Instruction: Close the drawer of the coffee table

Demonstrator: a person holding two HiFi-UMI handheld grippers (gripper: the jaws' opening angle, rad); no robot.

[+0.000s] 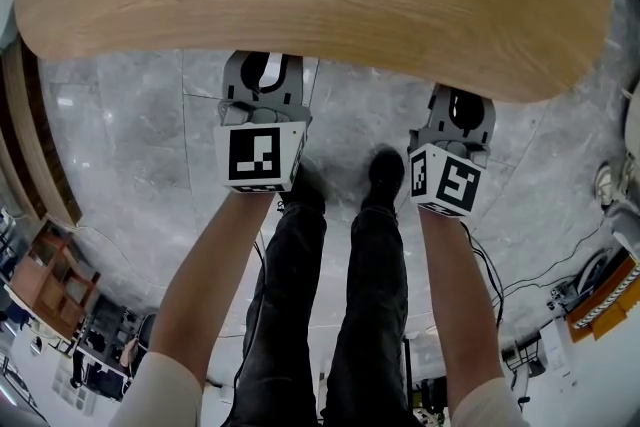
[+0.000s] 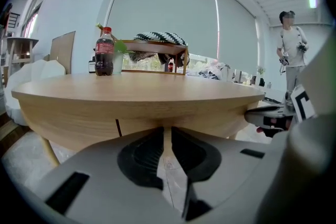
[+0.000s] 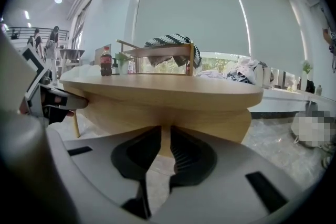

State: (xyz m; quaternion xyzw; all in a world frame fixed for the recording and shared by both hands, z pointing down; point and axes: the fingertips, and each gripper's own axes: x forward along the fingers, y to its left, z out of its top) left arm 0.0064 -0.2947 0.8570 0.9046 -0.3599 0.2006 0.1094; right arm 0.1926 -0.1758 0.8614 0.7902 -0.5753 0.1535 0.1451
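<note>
The left gripper has its fingers standing close, with only a narrow slit between them and nothing in it. The right gripper is the same, fingers nearly together and clamped on nothing. Straight ahead of both sets of fingertips, touching or just short of them, is the curved wooden drawer front of the coffee table, tucked under the overhanging tabletop just above the fingers. I cannot tell whether the drawer is fully home. To push well, I judge the near-closed fingers should serve as 2 blunt pads. Both tips should sit flat on the front below the tabletop's lip, level with each other and pressing evenly, so the drawer runs straight and does not skew. The push should ease off as the drawer seats, since the table could slide on the smooth marble floor. Left of the left fingers runs 1 dark vertical seam, probably the drawer's edge, and farther left stands 1 table leg. Beyond the fingers, on the far part of the top, stand 1 cola bottle, 1 small cup holding a green sprig and 1 wooden rack draped with striped cloth. Behind the fingers, 2 shoes stand on the floor.
</note>
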